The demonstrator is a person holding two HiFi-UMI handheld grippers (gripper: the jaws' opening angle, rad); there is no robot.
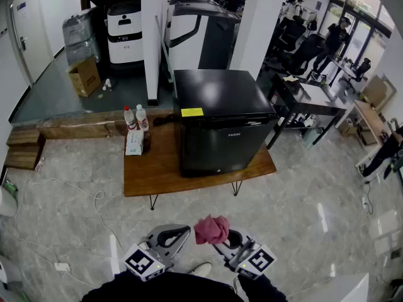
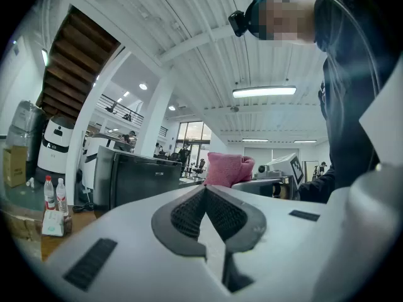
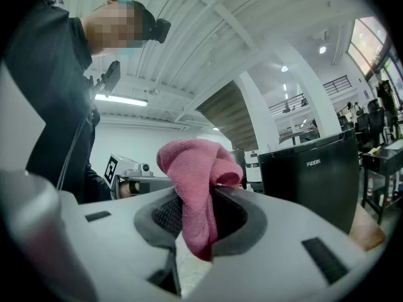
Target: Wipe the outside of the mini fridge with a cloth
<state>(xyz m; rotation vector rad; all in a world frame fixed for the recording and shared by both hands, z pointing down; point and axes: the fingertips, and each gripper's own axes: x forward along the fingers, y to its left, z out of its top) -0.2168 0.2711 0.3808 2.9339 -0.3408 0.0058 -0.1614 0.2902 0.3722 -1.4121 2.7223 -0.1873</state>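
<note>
the black mini fridge (image 1: 220, 121) stands with its door shut on a low wooden counter (image 1: 151, 172). two water bottles (image 1: 136, 118) stand to the left of the fridge, near the counter's back edge. well in front of the fridge, over the marble floor (image 1: 302, 206), the right gripper (image 3: 198, 225) is clamped on a bunched pink cloth (image 3: 198, 168) that sticks up past its jaws. the left gripper (image 2: 206, 209), also in front of the fridge, has its jaws pressed together with nothing between them.
</note>
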